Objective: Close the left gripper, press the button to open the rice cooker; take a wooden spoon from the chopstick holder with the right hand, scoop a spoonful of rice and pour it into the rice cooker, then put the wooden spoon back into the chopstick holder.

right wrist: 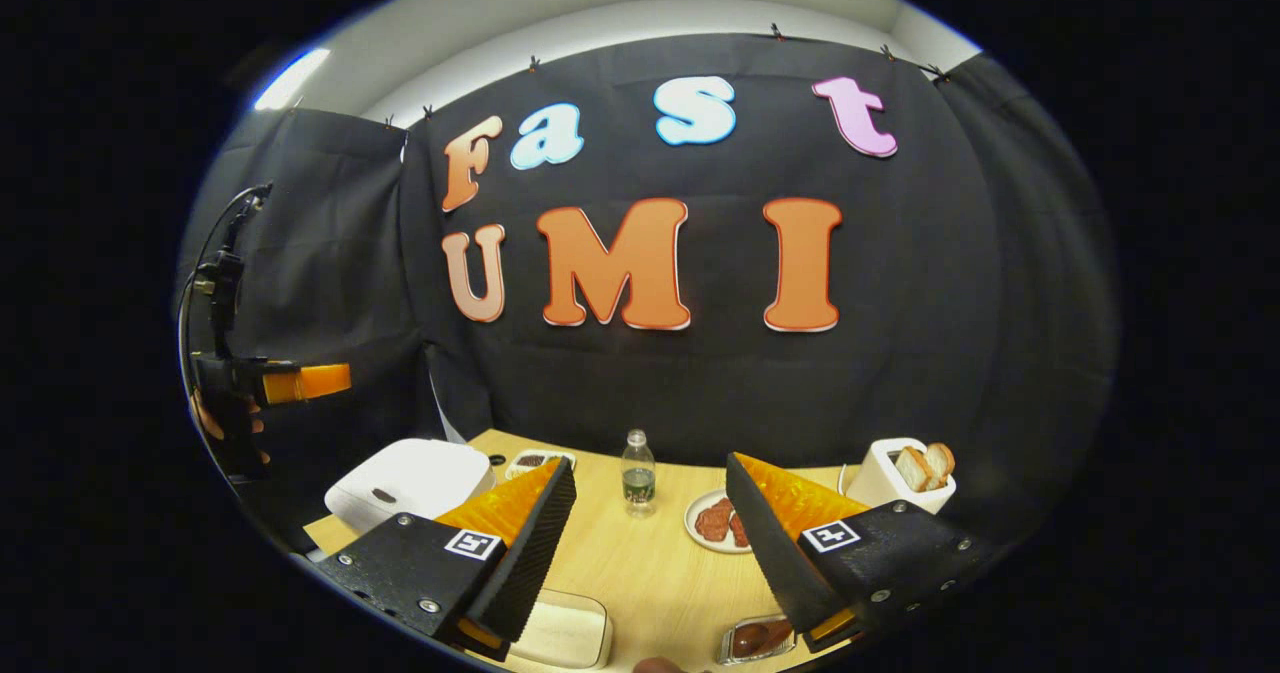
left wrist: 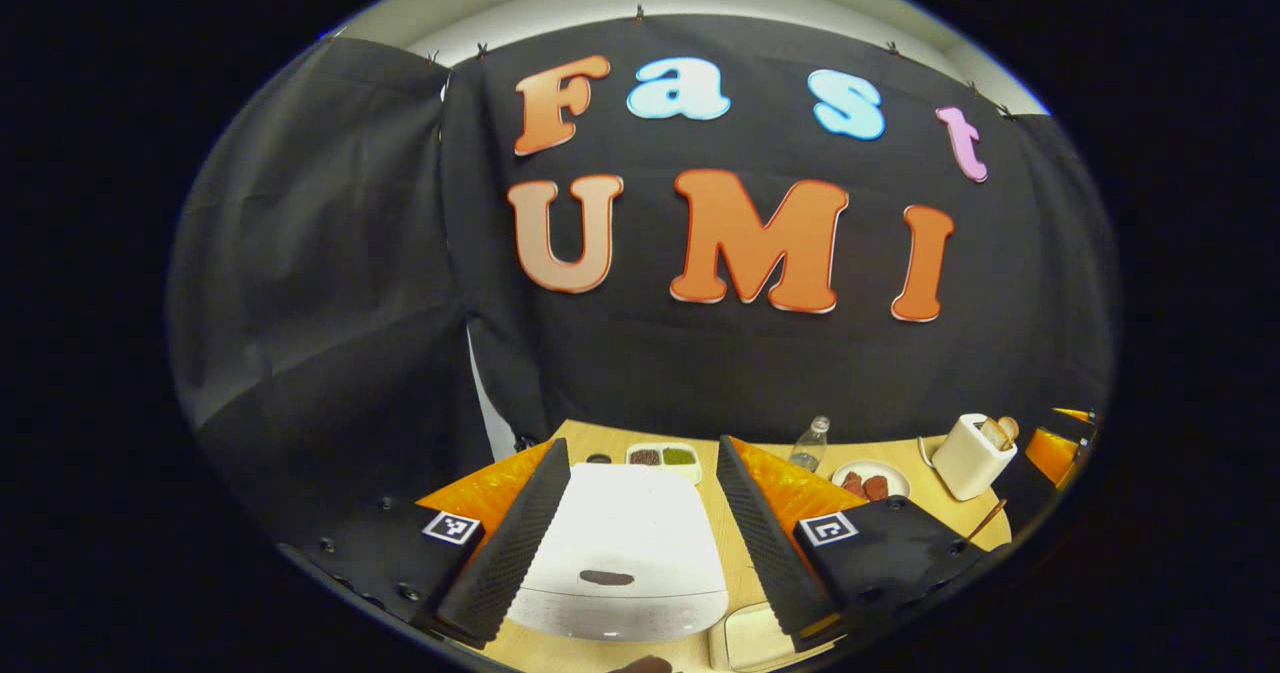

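- Left gripper point(left wrist: 640, 528): ribbed black fingers spread wide, holding nothing, hanging above the rice cooker point(left wrist: 620, 553), a smooth white rounded body with lid down on the wooden table point(left wrist: 730, 553).
- Right gripper point(right wrist: 650, 543): fingers apart, empty, over bare tabletop.
- Farther back: clear plastic bottle point(right wrist: 638, 473), round plate point(right wrist: 700, 523), white toaster point(right wrist: 905, 478) with bread slices.

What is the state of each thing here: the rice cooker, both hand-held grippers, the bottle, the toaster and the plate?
Rice cooker: lid shut, button not yet pressed.
Left hand-held gripper: open, above the cooker.
Right hand-held gripper: open, holding nothing.
Bottle: upright, cap on.
Toaster: bread slices standing up out of its slots.
Plate: holds reddish pieces of food.
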Available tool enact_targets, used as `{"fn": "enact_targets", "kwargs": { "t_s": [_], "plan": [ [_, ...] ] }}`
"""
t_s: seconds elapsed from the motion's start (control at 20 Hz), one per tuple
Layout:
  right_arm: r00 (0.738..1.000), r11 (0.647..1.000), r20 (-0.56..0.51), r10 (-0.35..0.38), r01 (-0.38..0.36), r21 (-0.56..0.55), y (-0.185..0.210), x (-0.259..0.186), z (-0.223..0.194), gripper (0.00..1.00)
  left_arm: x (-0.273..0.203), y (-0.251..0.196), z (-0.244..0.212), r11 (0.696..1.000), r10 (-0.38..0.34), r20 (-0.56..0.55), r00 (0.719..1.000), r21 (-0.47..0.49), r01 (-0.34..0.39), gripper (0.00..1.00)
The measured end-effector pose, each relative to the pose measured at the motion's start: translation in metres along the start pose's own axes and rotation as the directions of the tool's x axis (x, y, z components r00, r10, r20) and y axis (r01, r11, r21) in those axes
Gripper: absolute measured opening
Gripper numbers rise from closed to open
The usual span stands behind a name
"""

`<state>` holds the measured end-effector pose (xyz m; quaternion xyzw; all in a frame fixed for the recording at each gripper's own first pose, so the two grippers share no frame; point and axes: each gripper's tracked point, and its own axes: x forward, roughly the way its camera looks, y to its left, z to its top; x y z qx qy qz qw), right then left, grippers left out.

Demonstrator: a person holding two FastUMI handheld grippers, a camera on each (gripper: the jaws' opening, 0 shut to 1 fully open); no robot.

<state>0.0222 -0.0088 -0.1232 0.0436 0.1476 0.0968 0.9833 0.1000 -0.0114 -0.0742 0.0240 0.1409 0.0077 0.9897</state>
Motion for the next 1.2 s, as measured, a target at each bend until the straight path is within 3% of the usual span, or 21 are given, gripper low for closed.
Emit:
{"fn": "enact_targets", "kwargs": {
  "t_s": [0.25,0.4,0.75,1.05,1.1,1.2],
  "plan": [
    [0.991,0.999,0.125,0.049,-0.048,-0.009,0.026,-0.003,0.046,0.94,-0.048,-0.022,0.049,1.0,-0.027,0.205,0.978,0.02,0.023,1.0],
    [0.985,0.998,0.164,0.061,-0.058,-0.023,0.033,-0.007,0.057,0.94,-0.068,-0.029,0.056,0.999,-0.029,0.263,0.964,0.043,0.019,1.0],
    [0.965,0.995,0.246,0.09,-0.076,-0.068,0.043,-0.019,0.073,0.95,-0.084,-0.044,0.051,0.998,-0.063,0.315,0.947,0.035,0.055,0.99],
    [0.956,0.993,0.27,0.112,-0.097,-0.067,0.052,-0.023,0.076,0.95,-0.094,-0.039,0.048,0.999,-0.042,0.34,0.94,0.034,0.033,1.0],
    [0.957,0.993,0.268,0.114,-0.099,-0.07,0.052,-0.023,0.075,1.0,-0.095,-0.039,0.048,0.999,-0.043,0.343,0.938,0.039,0.031,1.0],
    [0.957,0.992,0.263,0.119,-0.103,-0.073,0.056,-0.023,0.074,1.0,-0.097,-0.035,0.051,0.999,-0.035,0.355,0.934,0.047,0.019,1.0]
  ]
}}
